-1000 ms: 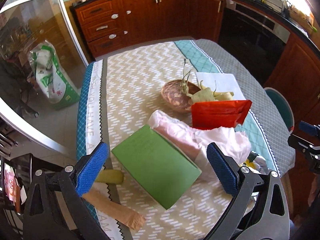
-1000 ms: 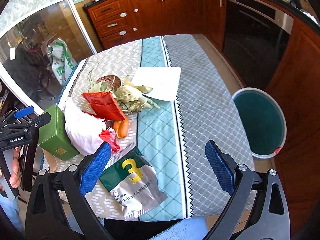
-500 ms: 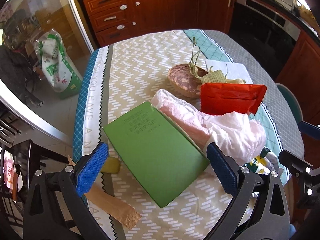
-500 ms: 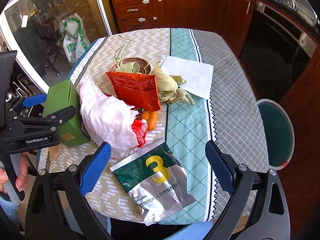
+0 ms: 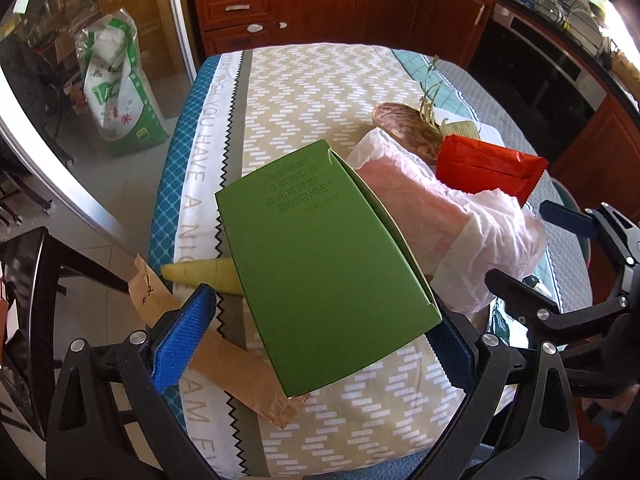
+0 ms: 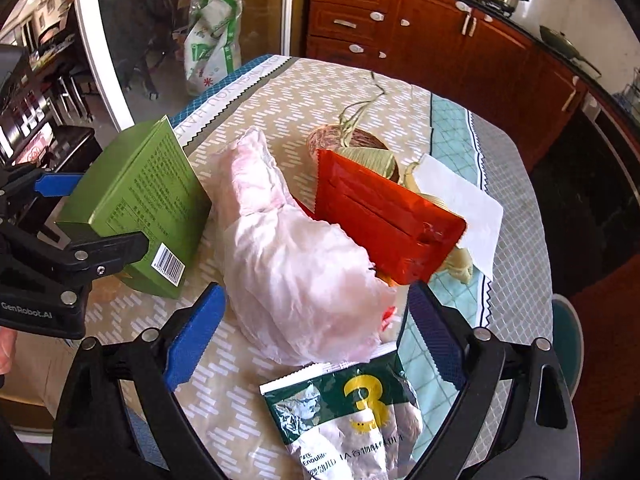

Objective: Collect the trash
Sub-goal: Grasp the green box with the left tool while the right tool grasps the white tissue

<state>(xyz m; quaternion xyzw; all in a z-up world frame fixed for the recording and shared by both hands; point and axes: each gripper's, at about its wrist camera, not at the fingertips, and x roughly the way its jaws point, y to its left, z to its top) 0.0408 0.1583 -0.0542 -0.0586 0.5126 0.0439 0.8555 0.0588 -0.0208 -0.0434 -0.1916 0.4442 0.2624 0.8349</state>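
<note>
A green carton (image 5: 320,256) stands on the patterned tablecloth (image 5: 312,92); it also shows in the right wrist view (image 6: 140,204). My left gripper (image 5: 316,336) is open with its jaws on either side of the carton's near end. A crumpled pink-white plastic bag (image 6: 296,256) lies beside the carton, and my right gripper (image 6: 312,332) is open around its near end. A red wrapper (image 6: 384,216) leans behind the bag. A green and silver pouch (image 6: 352,416) lies below the right gripper.
Corn husks (image 6: 456,264), a white napkin (image 6: 460,204) and a brown basket (image 5: 404,128) lie further back. A yellow corn piece (image 5: 200,274) and brown paper (image 5: 236,364) lie at the table's left edge. A teal bin (image 6: 568,340) stands right of the table.
Both grippers have moved forward. The left one now straddles the green carton and the right one has swung left from the pouch to the plastic bag.
</note>
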